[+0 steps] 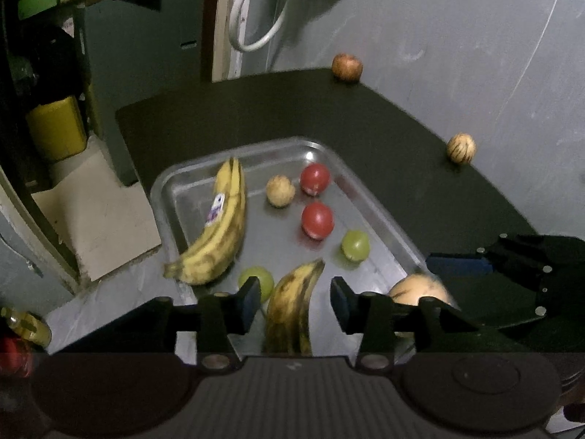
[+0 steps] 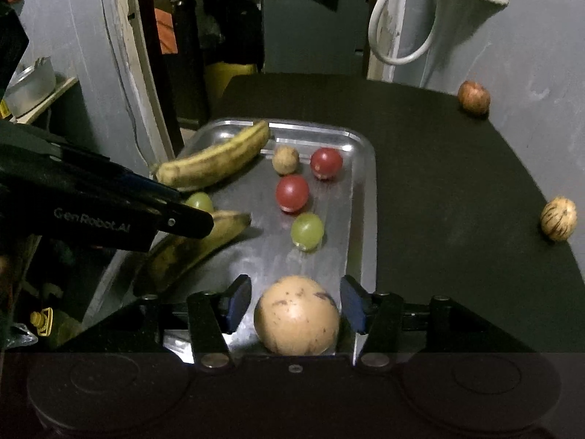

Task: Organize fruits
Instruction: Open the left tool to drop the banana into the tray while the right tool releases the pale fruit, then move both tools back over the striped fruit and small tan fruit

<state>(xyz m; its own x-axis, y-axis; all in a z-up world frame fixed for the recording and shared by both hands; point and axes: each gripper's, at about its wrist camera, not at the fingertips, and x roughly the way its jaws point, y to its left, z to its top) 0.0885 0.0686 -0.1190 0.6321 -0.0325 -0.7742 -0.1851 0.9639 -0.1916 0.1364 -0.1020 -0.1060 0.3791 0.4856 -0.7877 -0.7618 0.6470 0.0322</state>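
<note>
- Steel tray [image 2: 367, 197] on the dark table [image 2: 438, 183] serves as the collecting place, so most fruit already lies inside it: two red fruits, two green ones, a small tan one and a pair of bananas.
- Between the left gripper [image 1: 294, 301] jaws lies a spotted banana [image 1: 292, 307]; the pads stand clear on either side, so it rests on the tray rather than being gripped.
- Between the right gripper [image 2: 296, 303] jaws sits a large tan round fruit [image 2: 297, 316], at the tray's near end; a gap shows on each side, jaws part open, nothing pinched.
- Judged from this, both fruits look freshly set down and released.
- Well ahead of both jaws and off to the right, a striped fruit [image 2: 558, 218] and a reddish-brown fruit [image 2: 474, 97] sit on the bare table near the wall, outside the tray; they probably remain to be gathered.
</note>
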